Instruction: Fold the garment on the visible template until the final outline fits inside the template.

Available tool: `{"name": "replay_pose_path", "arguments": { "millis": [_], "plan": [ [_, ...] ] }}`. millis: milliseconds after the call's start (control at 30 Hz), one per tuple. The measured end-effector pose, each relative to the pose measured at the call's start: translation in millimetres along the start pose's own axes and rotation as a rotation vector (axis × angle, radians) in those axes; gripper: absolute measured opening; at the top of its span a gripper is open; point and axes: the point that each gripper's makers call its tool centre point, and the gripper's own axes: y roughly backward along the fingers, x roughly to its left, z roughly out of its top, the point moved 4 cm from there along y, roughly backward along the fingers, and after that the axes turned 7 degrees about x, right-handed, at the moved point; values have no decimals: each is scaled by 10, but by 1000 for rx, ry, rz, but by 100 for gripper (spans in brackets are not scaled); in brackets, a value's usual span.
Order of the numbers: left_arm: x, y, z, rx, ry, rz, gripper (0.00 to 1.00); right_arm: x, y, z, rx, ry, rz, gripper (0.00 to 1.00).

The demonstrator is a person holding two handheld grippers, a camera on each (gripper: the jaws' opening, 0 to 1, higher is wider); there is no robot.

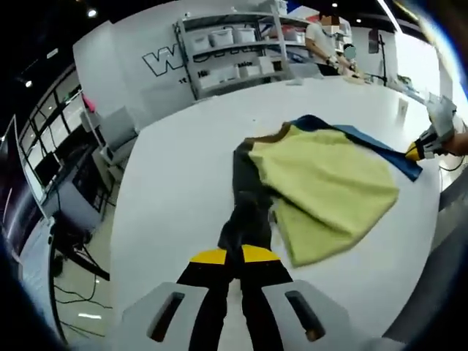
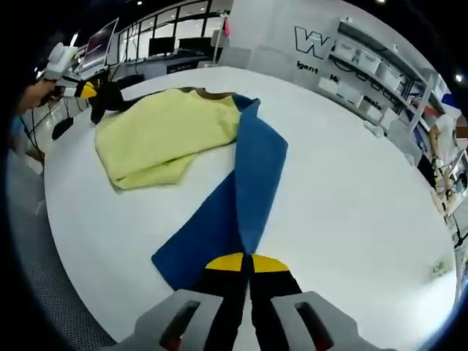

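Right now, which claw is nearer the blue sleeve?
Right. The right claw is clamped on the tip of the blue sleeve. The left claw is at the far side of the garment, shut on the dark sleeve.

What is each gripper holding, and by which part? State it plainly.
The left gripper is shut on the garment's dark sleeve end; the right gripper is shut on its blue sleeve end.
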Motion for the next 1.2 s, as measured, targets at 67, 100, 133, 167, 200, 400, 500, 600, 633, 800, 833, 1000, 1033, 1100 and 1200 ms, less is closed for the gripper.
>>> {"name": "replay_pose_path", "arguments": {
  "millis": [67, 100, 133, 167, 200, 400, 500, 600, 633, 800, 833, 1000, 1033, 1100, 1200],
  "plan": [
    [80, -43, -6, 10, 6, 21, 4, -10, -4, 2, 0, -4, -3, 0],
    [118, -80, -20, 17, 13, 27, 4, -11, -4, 6, -1, -7, -4, 0],
    [131, -114, -42, 30, 18, 20, 5, -9, 0, 21, -9, -9, -7, 0],
    [125, -124, -56, 37, 20, 15, 5, -7, 3, 34, -16, -10, -7, 0],
    [119, -132, -64, 40, 17, 17, 5, -5, 3, 39, -17, -11, -6, 1],
    [34, -130, -94, 33, 25, 2, 9, 12, 40, 111, -49, -3, -11, 8],
    [5, -100, -100, 15, 6, 11, 17, 33, 59, 150, -71, 0, -2, 10],
    [-47, -47, -89, 2, 5, 12, 19, 40, 56, 166, -74, 3, 2, 12],
    [-28, -30, -87, -3, -11, 37, 18, 44, 55, 176, -81, 3, 5, 13],
    [-110, 87, -85, -29, -26, 45, 19, 109, 70, 251, -108, 12, 22, 13],
    [-134, 94, -88, -30, -44, 45, 19, 116, 68, 260, -108, 14, 22, 14],
    [-279, 47, -165, -11, -74, -2, 19, 166, 51, 322, -116, 19, 42, 14],
    [-303, 31, -183, -9, -70, -10, 19, 179, 52, 336, -120, 20, 48, 14],
    [-349, -3, -217, 1, -63, -30, 19, 214, 54, 371, -127, 26, 61, 15],
    [-432, -34, -242, 8, -86, -61, 19, 252, 27, 405, -131, 38, 74, 15]
  ]
}}
